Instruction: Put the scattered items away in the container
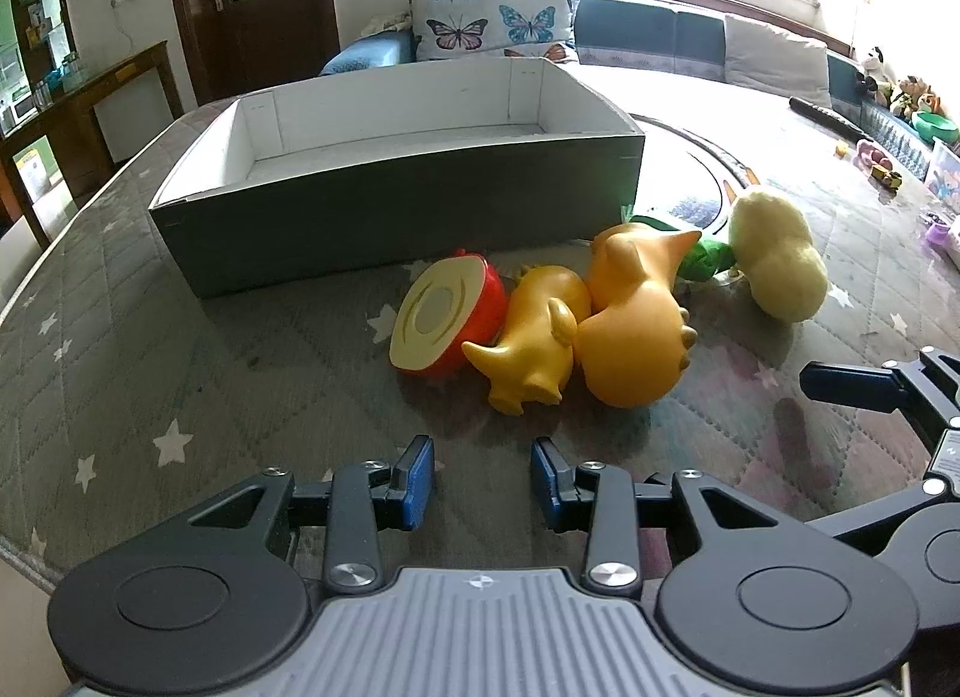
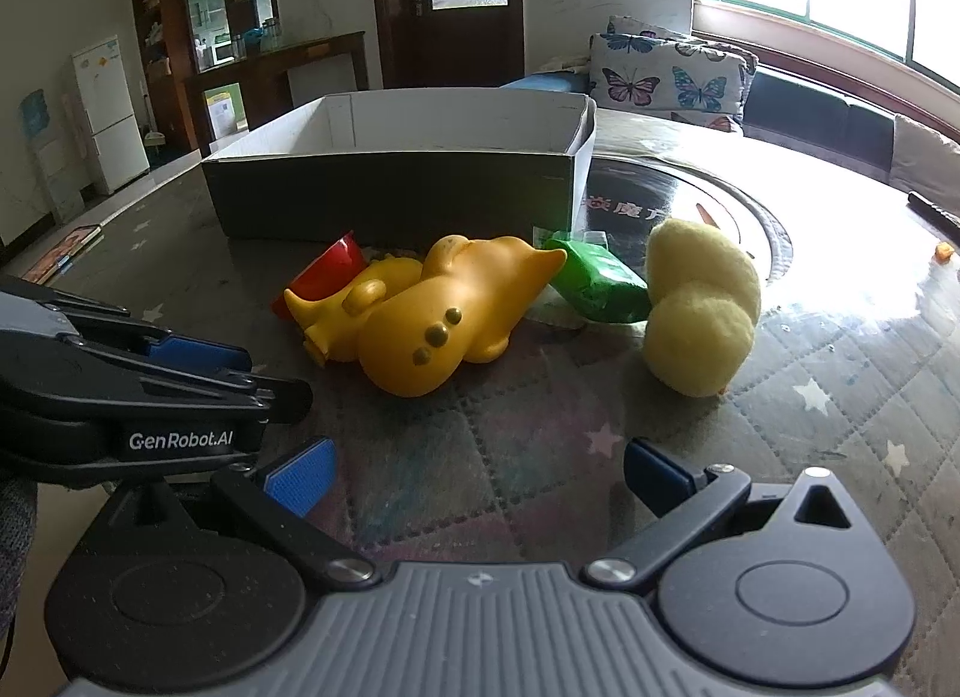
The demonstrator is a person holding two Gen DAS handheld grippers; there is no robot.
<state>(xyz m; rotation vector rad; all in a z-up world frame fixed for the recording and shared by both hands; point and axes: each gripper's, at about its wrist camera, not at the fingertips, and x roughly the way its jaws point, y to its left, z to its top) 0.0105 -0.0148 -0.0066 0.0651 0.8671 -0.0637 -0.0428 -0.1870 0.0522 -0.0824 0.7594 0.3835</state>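
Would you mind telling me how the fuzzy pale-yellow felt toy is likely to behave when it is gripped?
The fuzzy pale-yellow felt toy looks woolly, so it probably compresses and grips without slipping. Its two rounded lobes suggest it may roll if nudged. It is probably light for its size.

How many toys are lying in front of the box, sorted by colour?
Orange-yellow: 2, the small rubber animal and the large rubber animal
Pale yellow: 1, the fuzzy plush
Red: 1, the toy apple half
Green: 1, the green block
Total: 5, all on the table; none visible in the box.
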